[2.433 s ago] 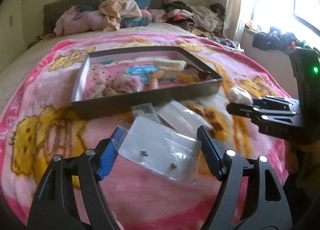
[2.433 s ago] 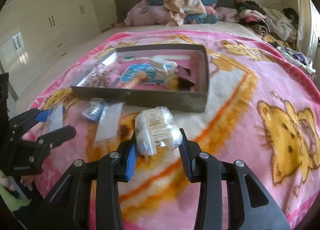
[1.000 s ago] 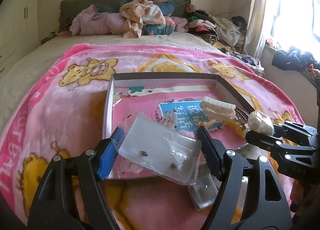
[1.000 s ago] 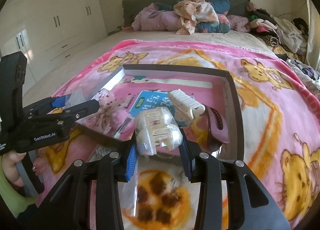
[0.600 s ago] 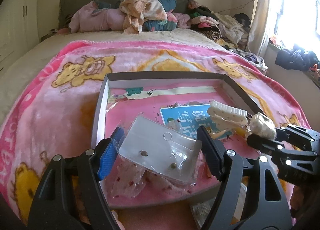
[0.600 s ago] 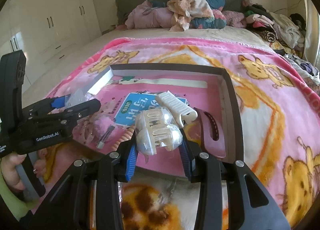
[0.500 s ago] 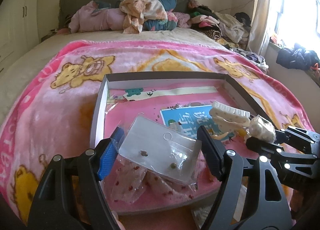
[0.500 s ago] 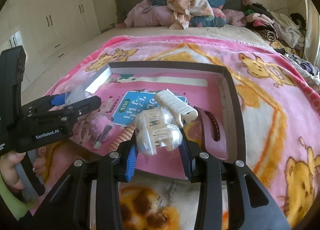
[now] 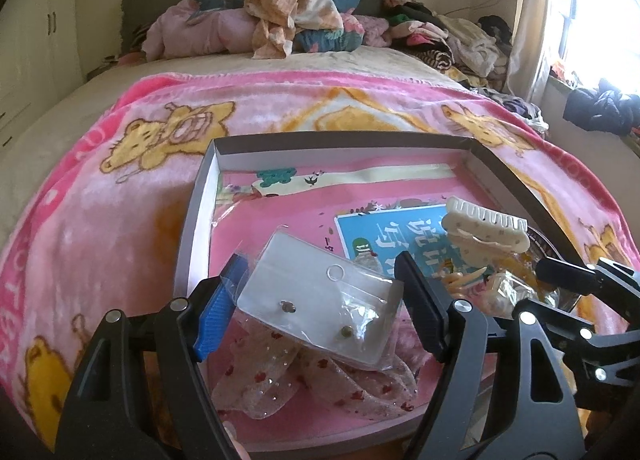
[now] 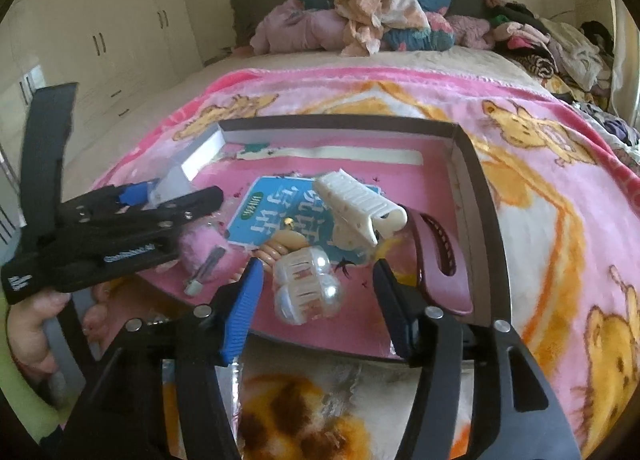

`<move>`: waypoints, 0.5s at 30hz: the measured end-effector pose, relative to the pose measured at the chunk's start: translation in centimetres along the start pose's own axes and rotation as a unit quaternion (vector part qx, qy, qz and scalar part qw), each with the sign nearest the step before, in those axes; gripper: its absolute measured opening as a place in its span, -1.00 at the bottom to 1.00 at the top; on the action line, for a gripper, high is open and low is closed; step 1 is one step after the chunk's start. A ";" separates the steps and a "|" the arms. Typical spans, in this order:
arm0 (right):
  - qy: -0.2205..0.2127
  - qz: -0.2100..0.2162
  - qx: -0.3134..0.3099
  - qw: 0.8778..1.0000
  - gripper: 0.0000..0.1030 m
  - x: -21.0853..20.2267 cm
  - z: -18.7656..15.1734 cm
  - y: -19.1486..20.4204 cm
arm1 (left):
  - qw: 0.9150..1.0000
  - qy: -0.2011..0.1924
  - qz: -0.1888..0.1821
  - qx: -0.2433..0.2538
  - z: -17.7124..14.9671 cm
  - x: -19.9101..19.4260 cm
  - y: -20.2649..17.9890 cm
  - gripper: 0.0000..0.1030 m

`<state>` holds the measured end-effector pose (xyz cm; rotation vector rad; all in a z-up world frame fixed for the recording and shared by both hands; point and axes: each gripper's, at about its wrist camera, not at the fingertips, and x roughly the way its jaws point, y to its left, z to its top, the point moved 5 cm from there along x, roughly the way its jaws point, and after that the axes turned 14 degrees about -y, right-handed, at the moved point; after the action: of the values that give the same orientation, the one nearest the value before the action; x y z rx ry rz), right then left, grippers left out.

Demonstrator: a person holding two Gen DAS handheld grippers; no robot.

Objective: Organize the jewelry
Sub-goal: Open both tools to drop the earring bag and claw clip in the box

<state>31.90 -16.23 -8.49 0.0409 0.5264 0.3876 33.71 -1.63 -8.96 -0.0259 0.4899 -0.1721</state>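
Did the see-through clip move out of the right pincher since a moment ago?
Yes. The clear hair clip has left the right gripper, whose fingers have spread apart, and dropped forward into the box, beside the white claw clip.

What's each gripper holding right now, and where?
Left gripper: clear earring packet, pinched across its side edges. Right gripper: open, holding nothing; the clear hair clip sits loose between its fingers.

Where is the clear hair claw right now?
In the right wrist view the clear hair claw sits loose between the open right gripper fingers, over the tray front edge, beside the mauve clip.
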 end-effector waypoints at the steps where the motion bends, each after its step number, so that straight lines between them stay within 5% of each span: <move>1: -0.003 0.000 -0.002 1.000 0.11 -0.3 0.1 0.1 | 1.000 -0.001 0.000 -0.002 0.0 -0.1 0.0 0.35; 9: -0.023 0.002 -0.011 1.000 0.28 -2.7 -0.3 0.5 | 1.000 -0.024 0.014 0.000 0.4 -1.6 0.0 0.72; 15: -0.027 0.003 -0.011 1.000 0.31 -4.5 -1.0 0.8 | 0.999 -0.047 0.016 -0.004 0.8 -3.6 0.0 0.77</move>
<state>27.58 -17.23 -7.13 0.0311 0.4676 0.3981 30.99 -1.00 -6.58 -0.0340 0.3978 -0.1372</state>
